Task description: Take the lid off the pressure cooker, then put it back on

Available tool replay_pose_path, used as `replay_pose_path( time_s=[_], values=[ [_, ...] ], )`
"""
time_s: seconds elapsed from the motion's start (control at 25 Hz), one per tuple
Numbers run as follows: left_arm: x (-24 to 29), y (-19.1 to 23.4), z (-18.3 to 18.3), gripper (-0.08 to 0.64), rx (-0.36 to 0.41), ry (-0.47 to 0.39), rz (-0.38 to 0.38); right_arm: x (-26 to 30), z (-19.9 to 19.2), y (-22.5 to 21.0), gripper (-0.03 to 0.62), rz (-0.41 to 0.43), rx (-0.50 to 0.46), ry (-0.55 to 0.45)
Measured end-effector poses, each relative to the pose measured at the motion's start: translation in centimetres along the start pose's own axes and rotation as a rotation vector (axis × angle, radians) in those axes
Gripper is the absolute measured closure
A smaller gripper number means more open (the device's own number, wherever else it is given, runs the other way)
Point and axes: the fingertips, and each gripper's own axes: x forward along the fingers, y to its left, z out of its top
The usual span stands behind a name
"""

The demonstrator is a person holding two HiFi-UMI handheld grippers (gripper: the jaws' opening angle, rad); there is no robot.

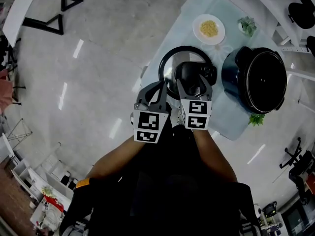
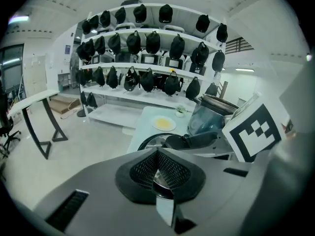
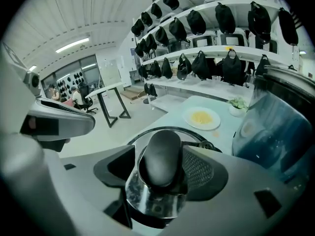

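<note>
The jaws of the right gripper [image 3: 157,173] stood spread, one on each side of the black oblong handle [image 3: 160,154] on the round steel lid with a dark rim [image 1: 171,70]; the pads did not press on the handle, and a little room showed on the left-hand side of it; the jaws of the left gripper [image 2: 157,154] were pressed together with nothing to be made out between them; in the head view this gripper hung just beside the right one, over the near-left part of the lid's rim.

The lid lay flat, handle up, on the pale tabletop [image 1: 227,113], off the cooker; its left rim came close to the tabletop's left edge, beyond which the grey floor [image 1: 98,73] lay open; on its right the dark blue round pressure cooker pot [image 1: 261,77] stood uncovered, just beside the lid with only a narrow strip of tabletop between the two rims.

Past the lid, apart from it, sat a white plate of yellow food [image 1: 209,29]; a small green plant [image 1: 247,25] stood near that plate, behind the pot; a sprig of green [image 1: 256,119] lay at the pot's near side, close to the tabletop's edge.

Farther out, in the left gripper view, white shelves hung with dark bags [image 2: 147,41] crossed the far side of the room; a white table on black legs [image 1: 29,9] stood well apart on the floor.
</note>
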Motion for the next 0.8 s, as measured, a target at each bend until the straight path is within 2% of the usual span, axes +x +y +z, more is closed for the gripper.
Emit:
replay_pose_path(
  time_s=[0.36, 0.8],
  values=[
    [1.9, 1.6, -0.6, 0.552, 0.034, 0.045, -0.054, 2.9, -1.1, -0.4, 0.279, -0.062, 0.032, 0.025],
    [3.0, 2.7, -0.5, 0.554, 0.052, 0.049, -0.096, 3.8, -1.1, -1.2, 0.284, -0.149, 0.092, 0.017]
  ],
)
